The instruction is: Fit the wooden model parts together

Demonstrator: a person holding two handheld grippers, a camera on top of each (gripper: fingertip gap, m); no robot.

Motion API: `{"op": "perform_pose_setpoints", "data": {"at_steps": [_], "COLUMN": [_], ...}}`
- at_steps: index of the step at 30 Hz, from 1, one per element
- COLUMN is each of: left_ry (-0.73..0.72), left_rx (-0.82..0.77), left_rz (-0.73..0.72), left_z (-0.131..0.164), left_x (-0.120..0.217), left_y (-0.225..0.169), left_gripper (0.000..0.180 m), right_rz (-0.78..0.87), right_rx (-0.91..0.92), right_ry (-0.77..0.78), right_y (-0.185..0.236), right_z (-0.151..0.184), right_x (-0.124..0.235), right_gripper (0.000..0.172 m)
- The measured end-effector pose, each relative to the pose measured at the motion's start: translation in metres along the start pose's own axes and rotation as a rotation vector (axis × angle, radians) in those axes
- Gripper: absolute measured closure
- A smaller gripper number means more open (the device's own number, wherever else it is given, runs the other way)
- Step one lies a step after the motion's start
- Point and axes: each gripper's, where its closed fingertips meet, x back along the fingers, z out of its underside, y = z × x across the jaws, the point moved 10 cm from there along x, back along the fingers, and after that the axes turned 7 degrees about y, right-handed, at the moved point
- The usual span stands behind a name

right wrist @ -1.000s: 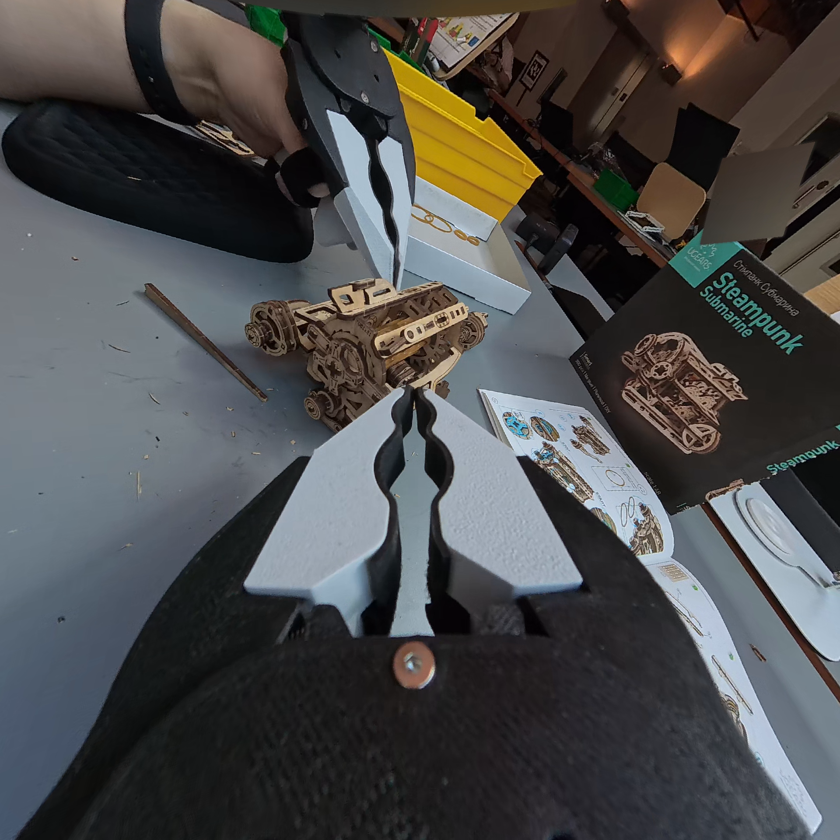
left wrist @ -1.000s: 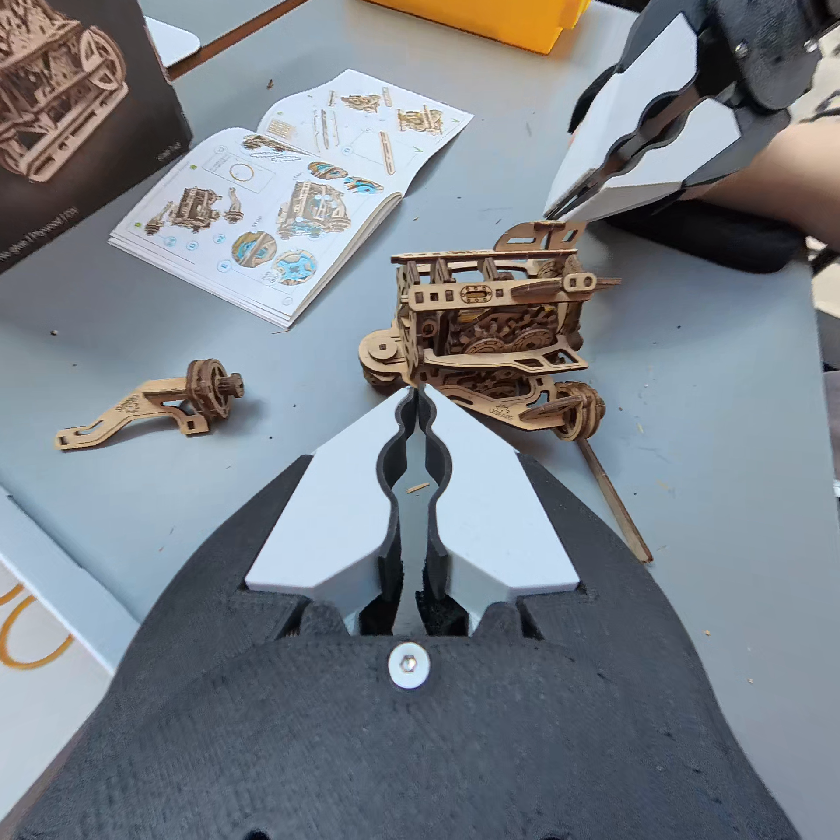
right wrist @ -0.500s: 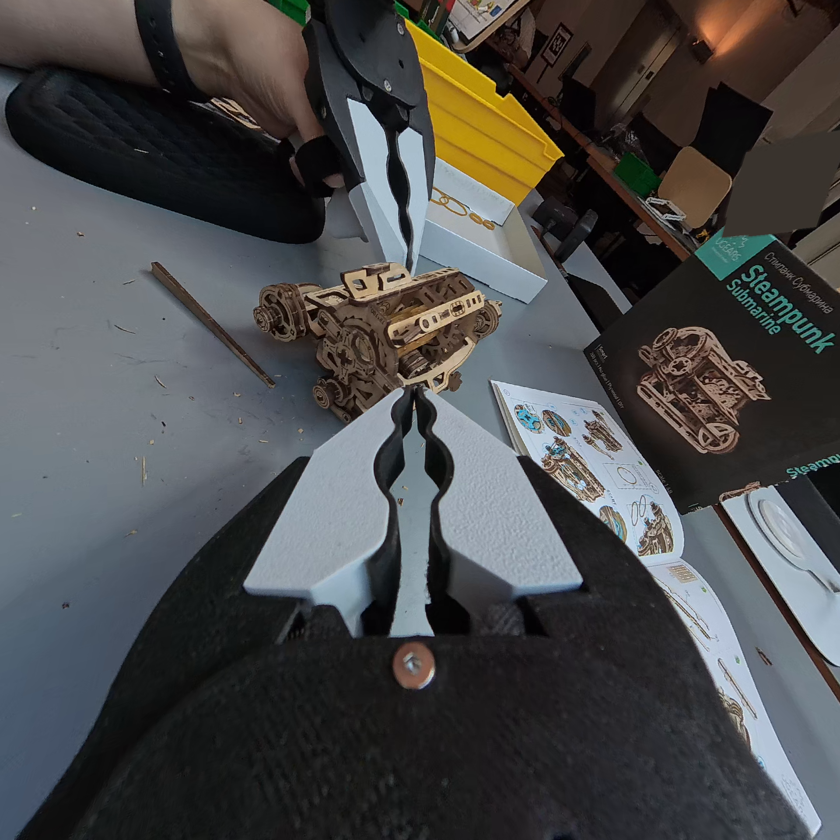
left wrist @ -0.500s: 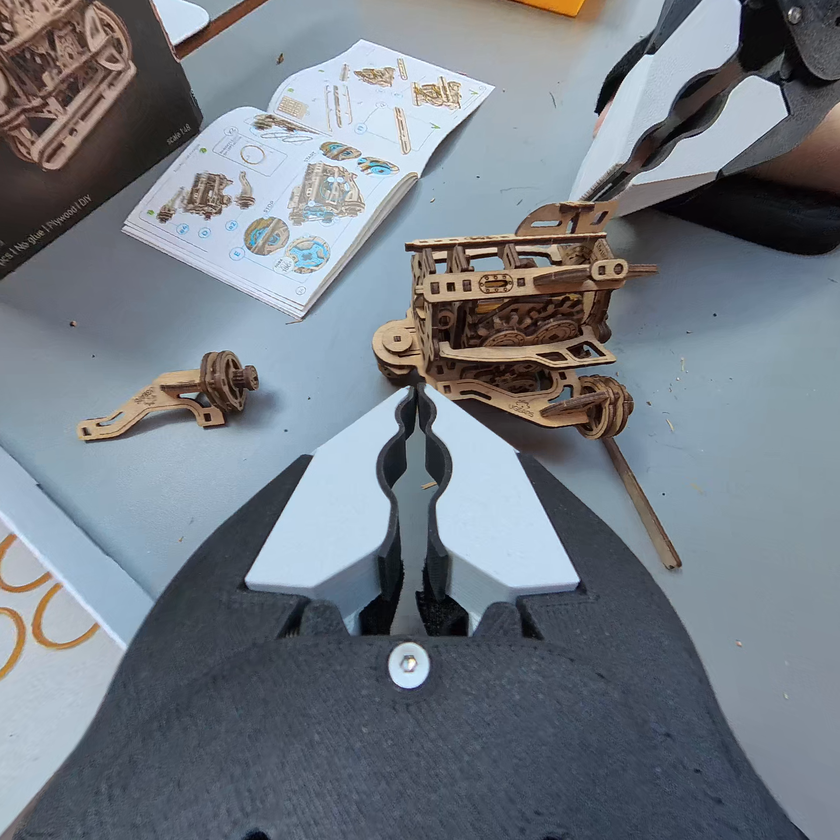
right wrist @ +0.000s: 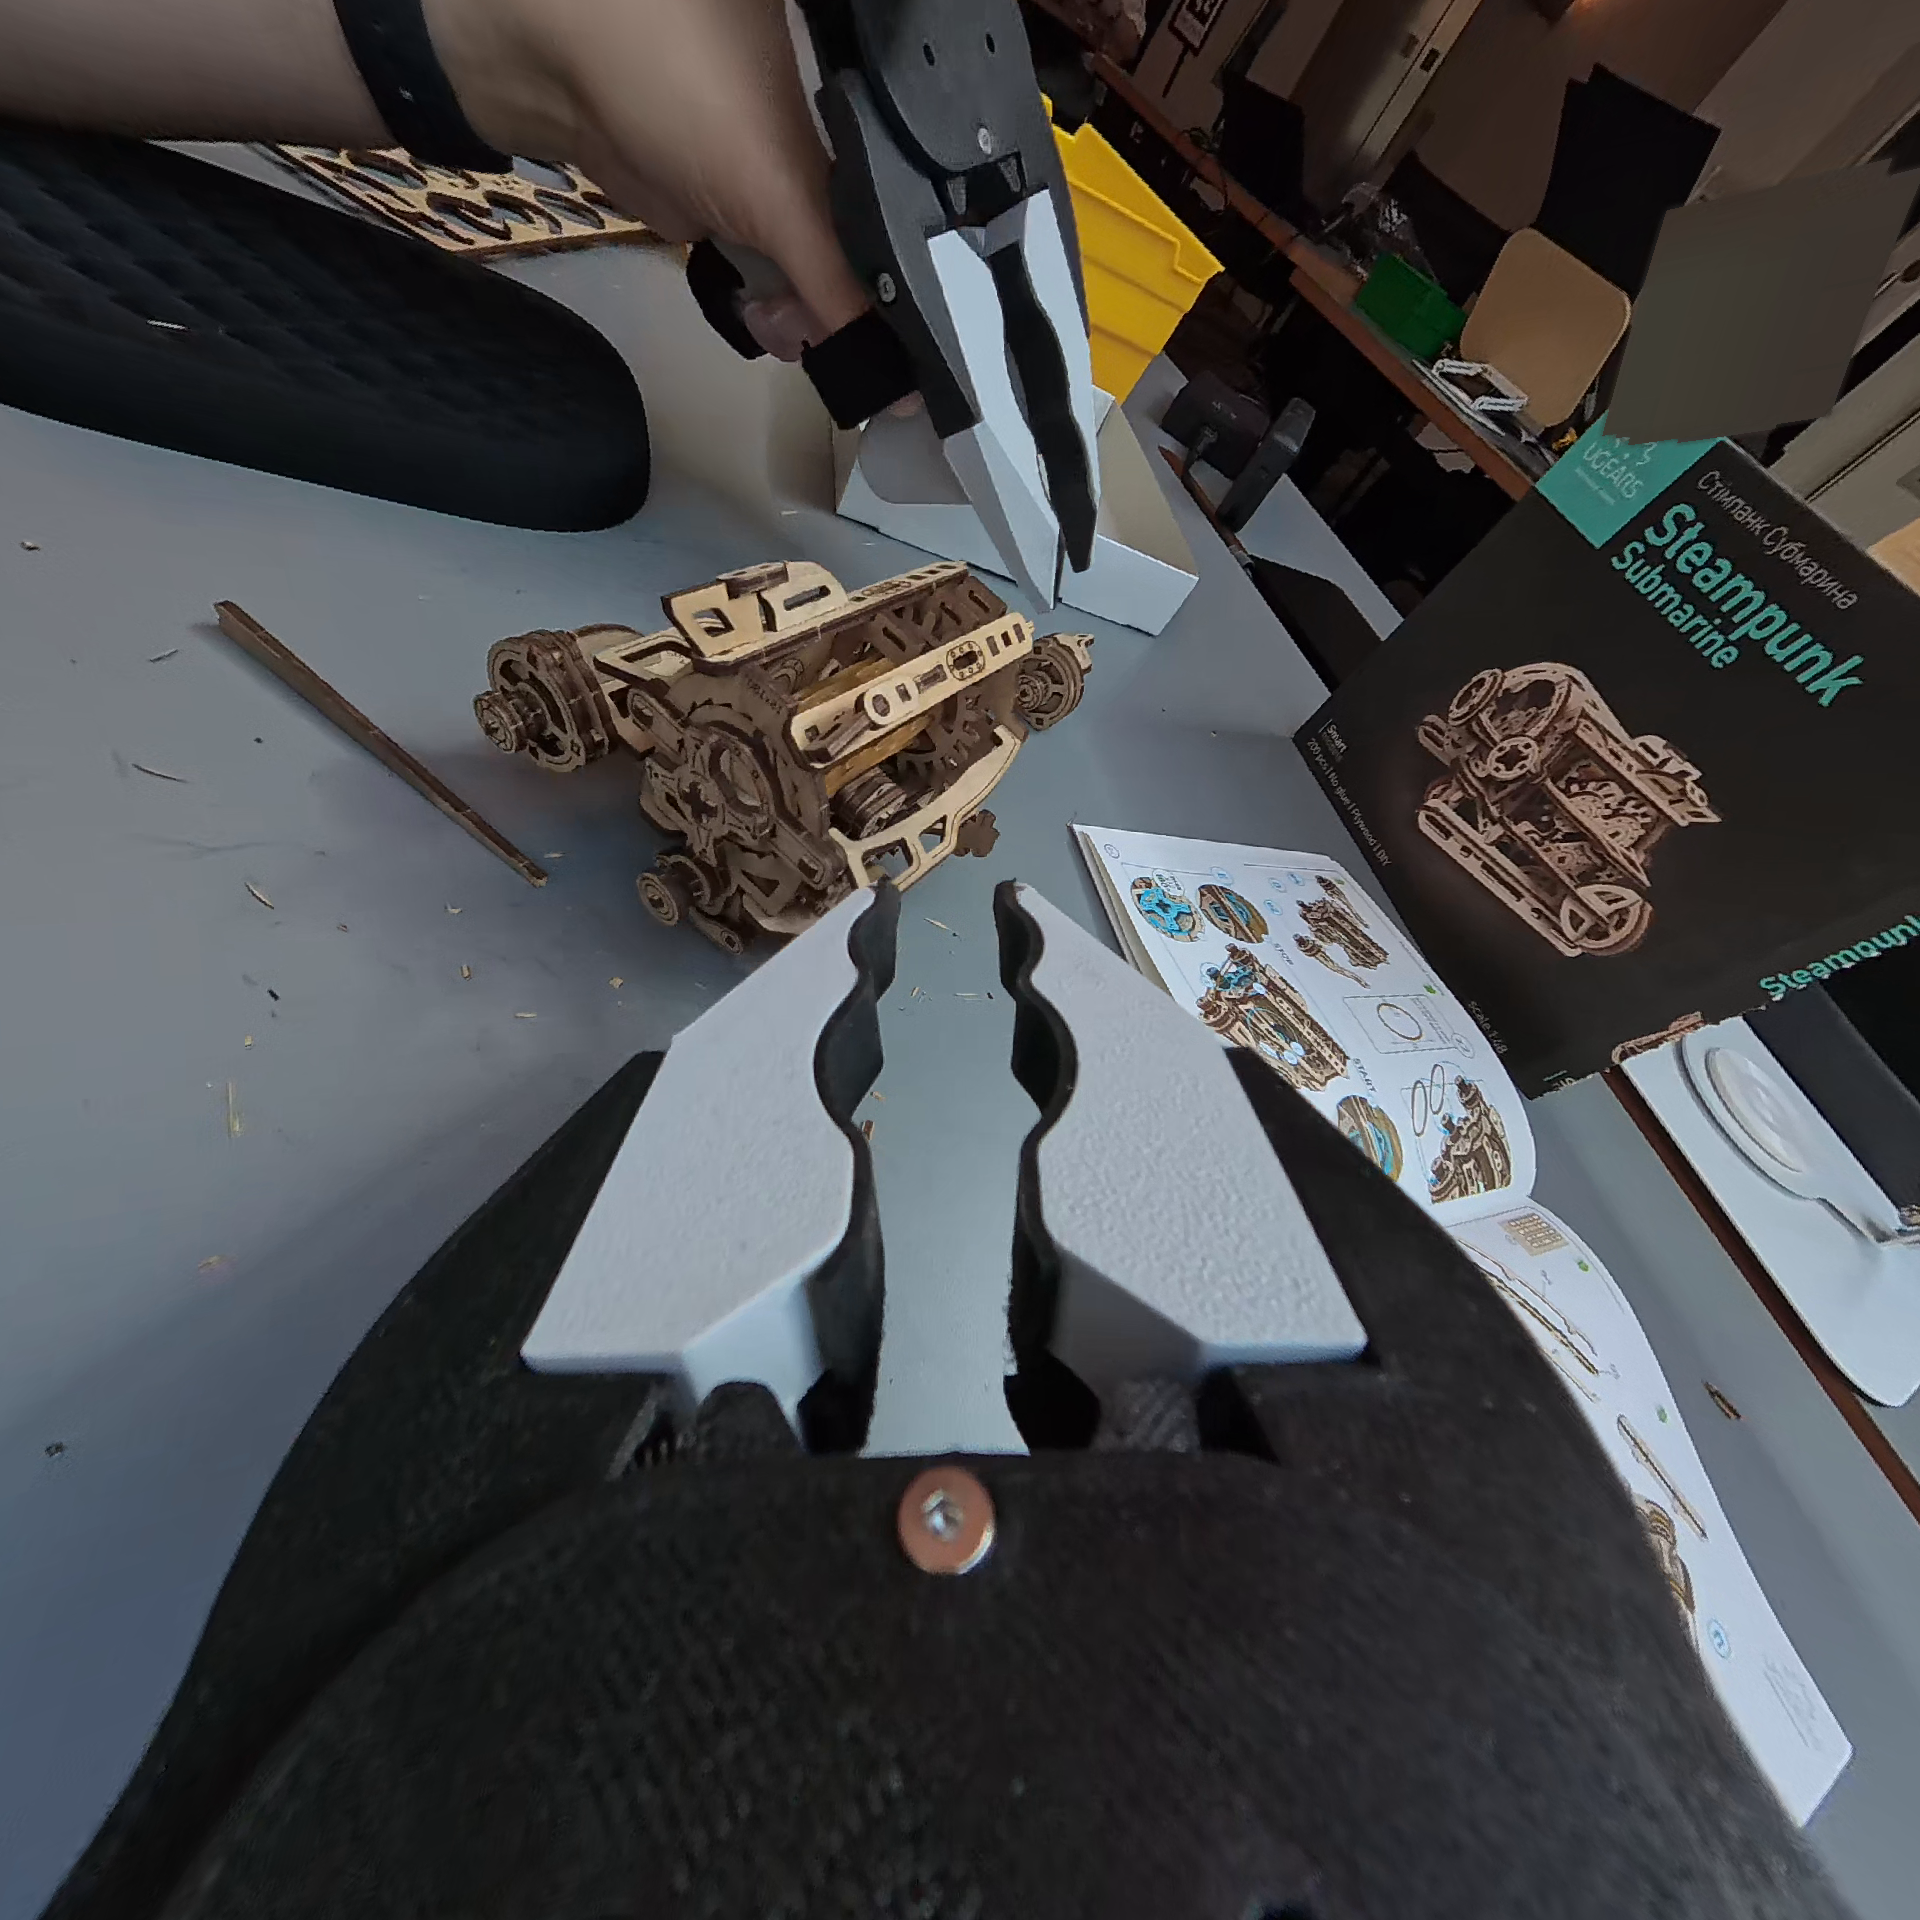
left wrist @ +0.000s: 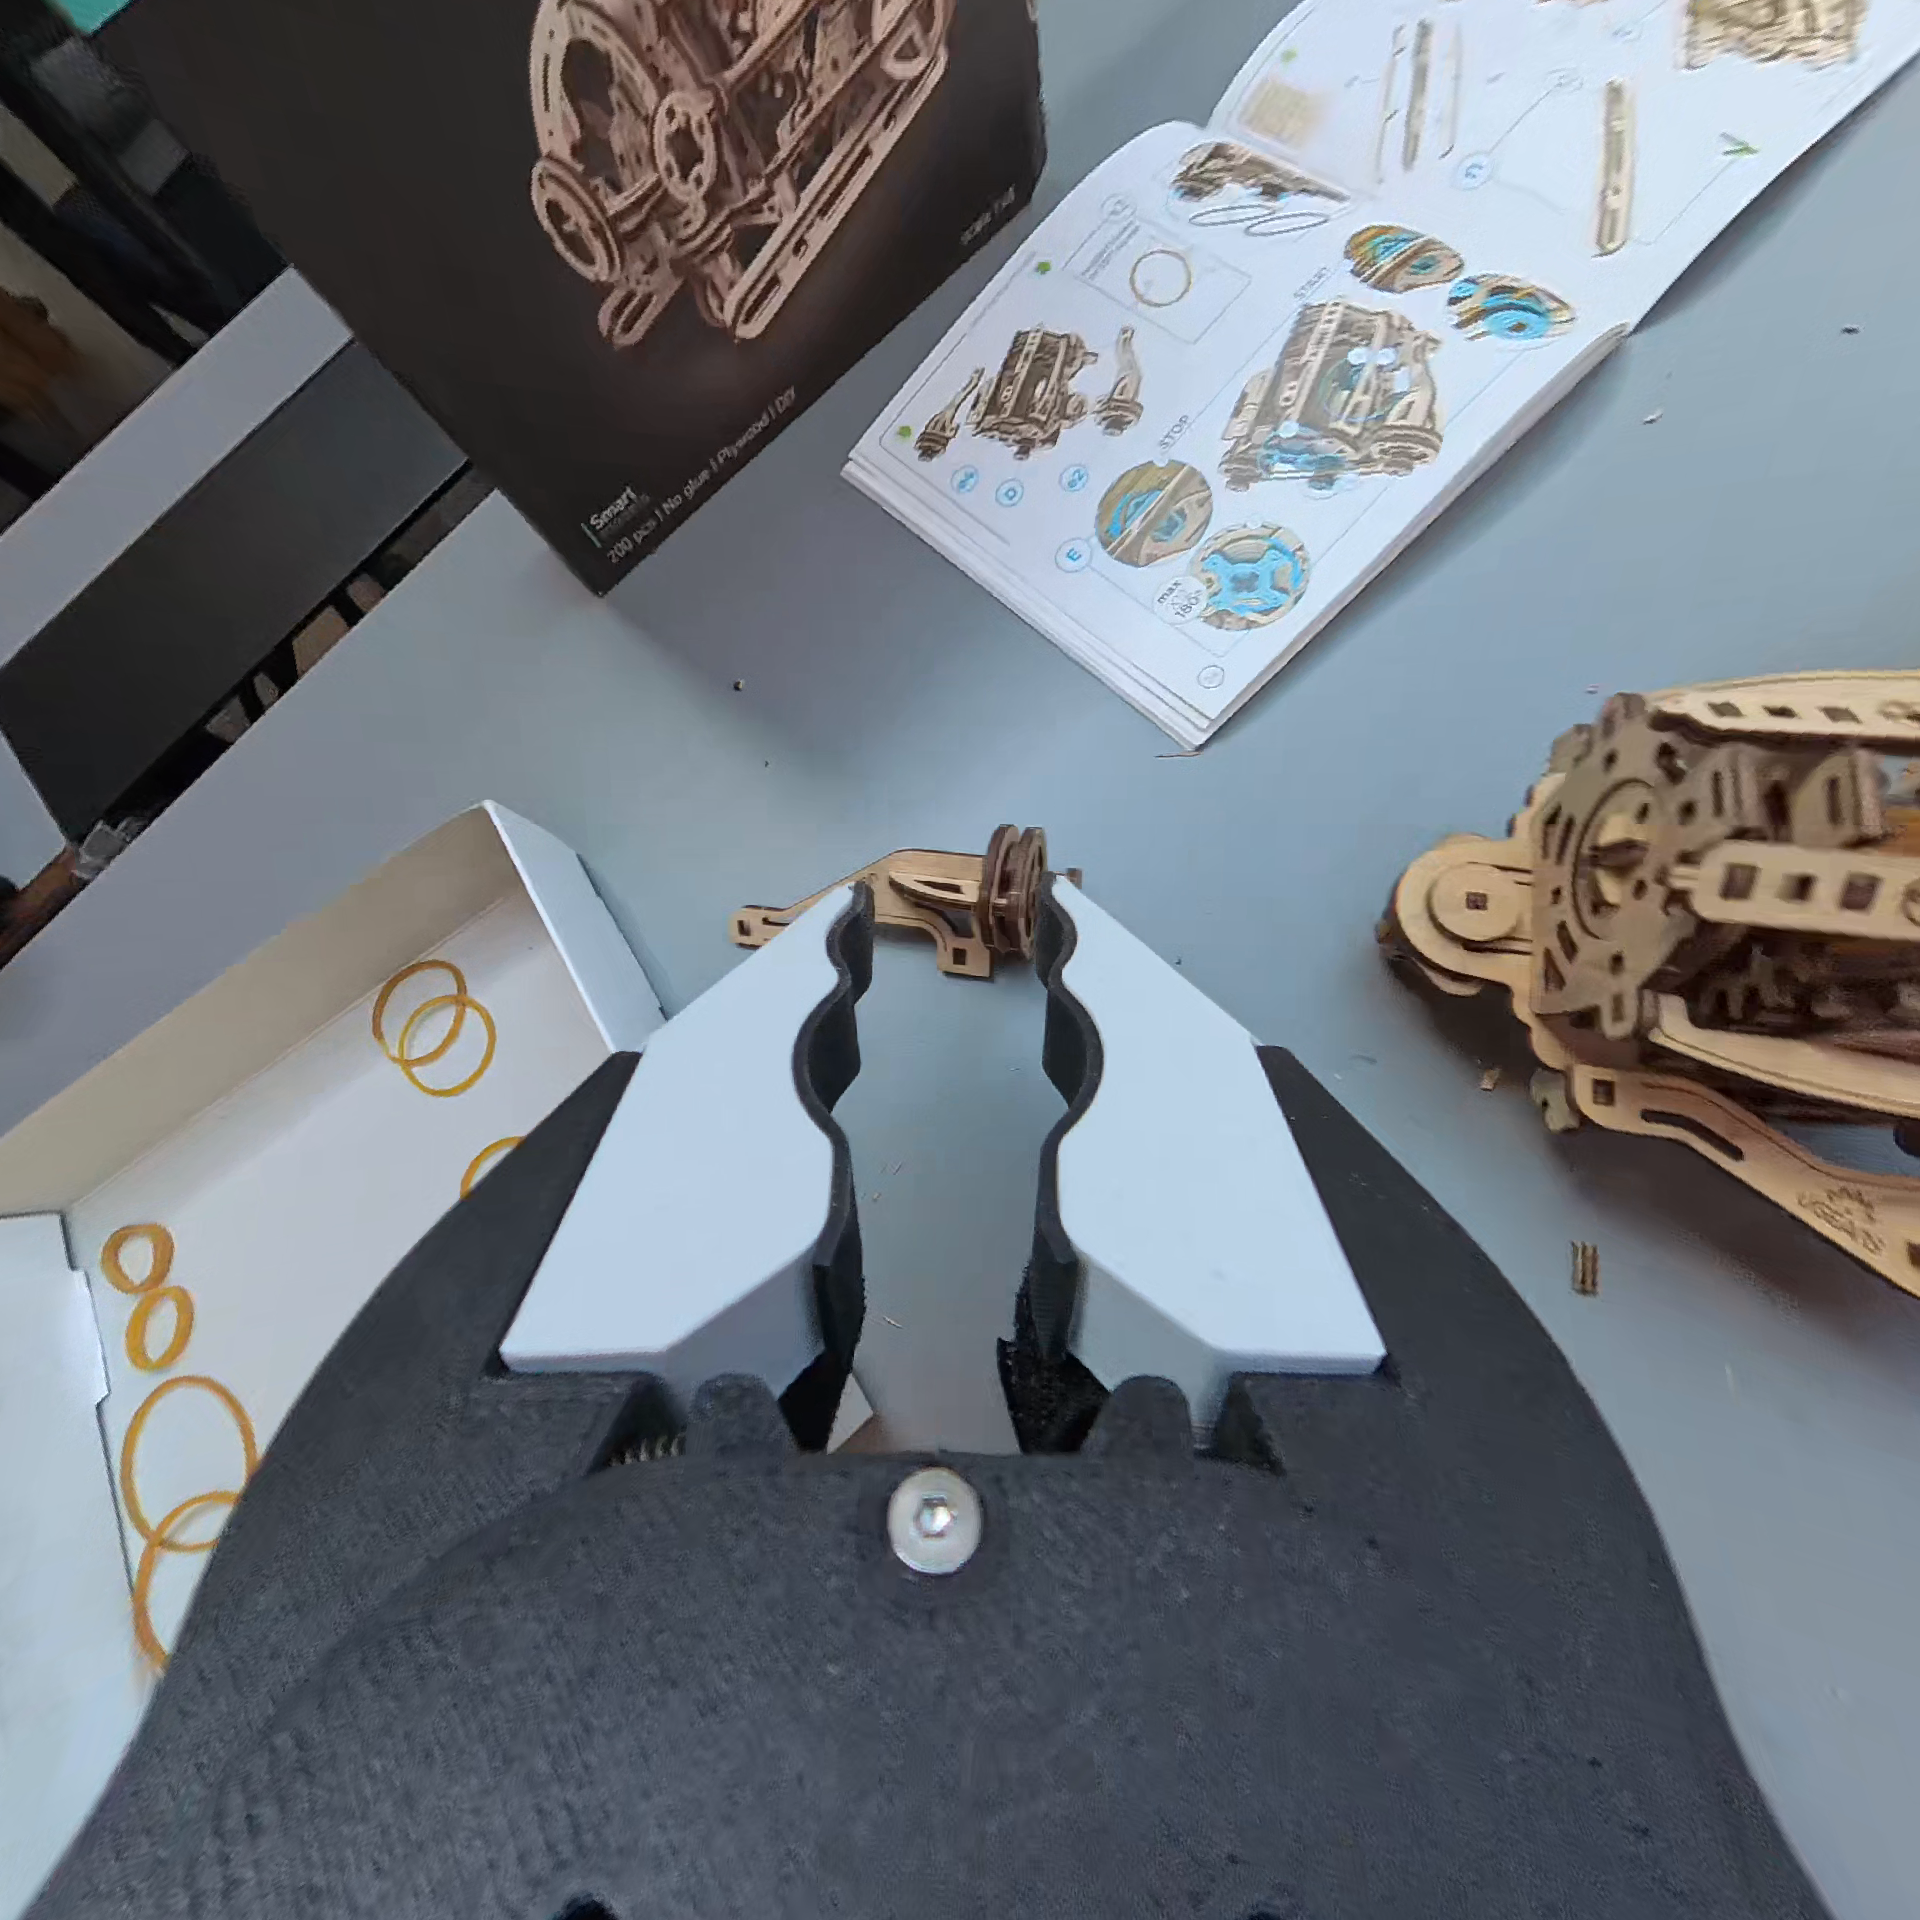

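Toward the worktop's left edge, beside the white tray point(left wrist: 312, 1039): left gripper point(left wrist: 951, 914) spread around loose wheel bracket point(left wrist: 935, 904), not yet pinching, presumably lined up to grab. Mid-worktop: wooden model point(right wrist: 790, 727), right gripper point(right wrist: 945, 904) spread beside it, empty, likely ready to steady.

Printed lettering on dark kit box point(right wrist: 1621, 748), captions in open instruction booklet point(left wrist: 1299, 416)
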Motion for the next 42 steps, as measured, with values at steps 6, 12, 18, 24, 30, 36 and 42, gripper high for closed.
{"op": "perform_pose_setpoints", "data": {"at_steps": [6, 12, 18, 24, 30, 36, 42], "left_ry": [0.147, 0.216, 0.303, 0.304, 0.28, 0.21, -0.01], "left_rx": [0.24, 0.435, 0.481, 0.529, 0.622, 0.615, 0.481], "left_rz": [-0.026, 0.137, 0.18, 0.265, 0.446, 0.485, 0.474], "left_z": [-0.007, -0.01, -0.011, -0.012, -0.007, -0.006, -0.023], "left_x": [-0.018, -0.027, -0.037, -0.039, -0.041, -0.031, 0.009], "left_y": [0.023, 0.032, 0.032, 0.033, 0.038, 0.04, 0.013], "left_gripper": [0.155, 0.156, 0.159, 0.171, 0.179, 0.18, 0.18], "right_rz": [-0.015, -0.058, -0.035, 0.042, 0.046, -0.023, -0.021], "right_rx": [0.037, 0.075, 0.193, 0.292, 0.351, 0.365, 0.124], "right_ry": [0.034, 0.044, 0.094, 0.08, 0.099, 0.09, -0.043], "right_y": [-0.004, 0.0, 0.011, 0.02, 0.036, 0.04, 0.004], "right_z": [0.005, 0.007, 0.002, -0.009, -0.019, -0.013, -0.01], "right_x": [0.005, 0.0, -0.017, -0.014, -0.011, -0.002, 0.029], "right_gripper": [0.146, 0.141, 0.148, 0.166, 0.172, 0.164, 0.154]}}
